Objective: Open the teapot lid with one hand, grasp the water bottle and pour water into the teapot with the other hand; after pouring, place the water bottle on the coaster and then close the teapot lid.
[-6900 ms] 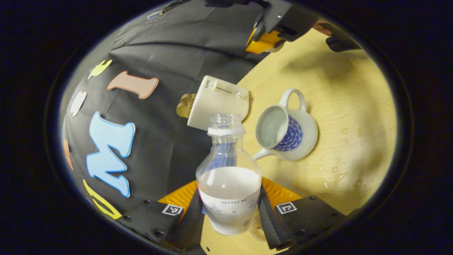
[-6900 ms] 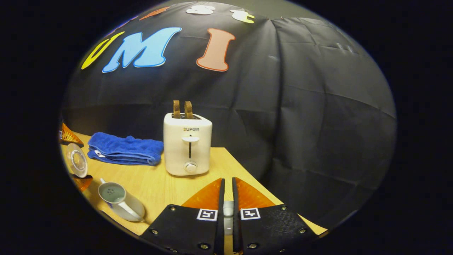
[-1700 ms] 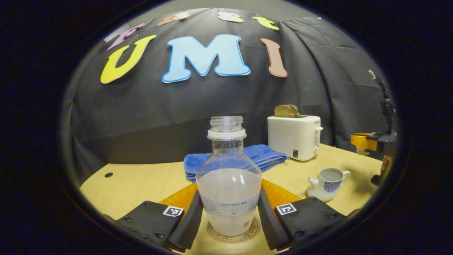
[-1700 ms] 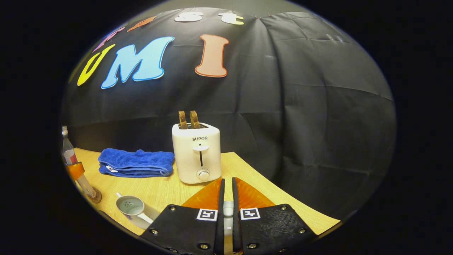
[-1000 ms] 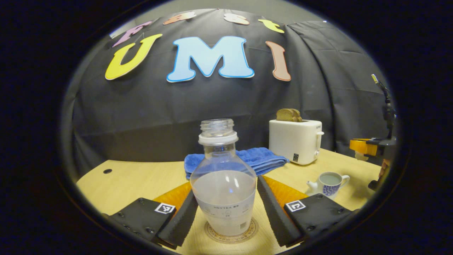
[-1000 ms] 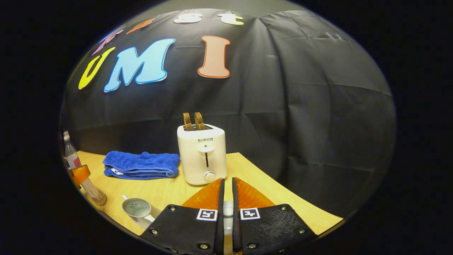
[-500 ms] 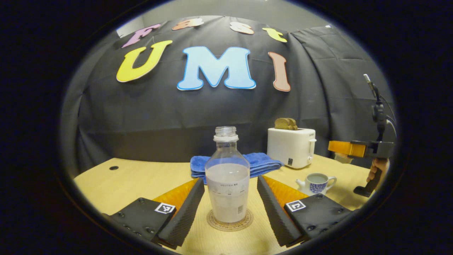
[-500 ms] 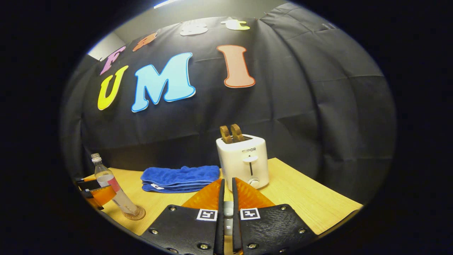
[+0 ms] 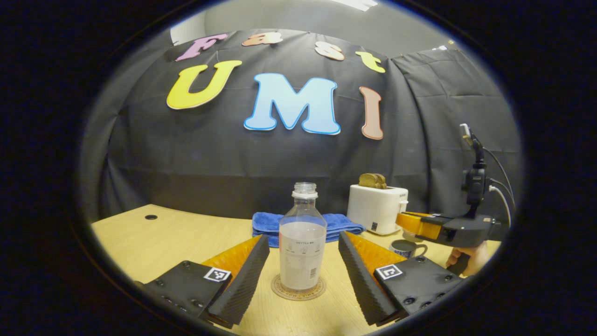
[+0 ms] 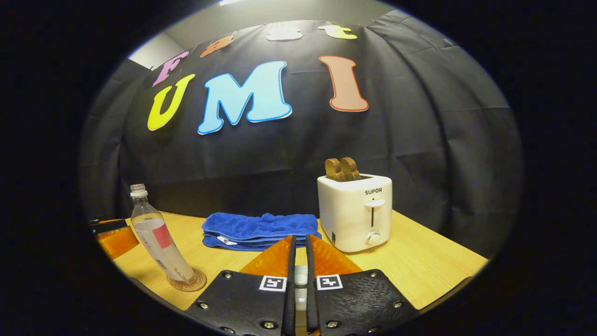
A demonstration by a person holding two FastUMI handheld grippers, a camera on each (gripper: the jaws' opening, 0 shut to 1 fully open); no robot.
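The clear water bottle, uncapped and about half full, stands upright on the round coaster. My left gripper is open, its fingers apart on either side of the bottle and not touching it. In the right gripper view the bottle and coaster sit at the left, with the left gripper beside them. My right gripper is shut on the teapot lid, a small white piece between its fingers. In the left gripper view the right gripper hangs just above the blue-and-white teapot, partly hiding it.
A folded blue towel lies at the back of the wooden table. A white toaster with two slices of toast stands to its right. A hand holds the right gripper's handle. A small hole marks the table's far left.
My left gripper let go of the bottle on the coaster, opened wide and drew back. The right gripper, still holding the lid, has swung left and come down over the teapot.
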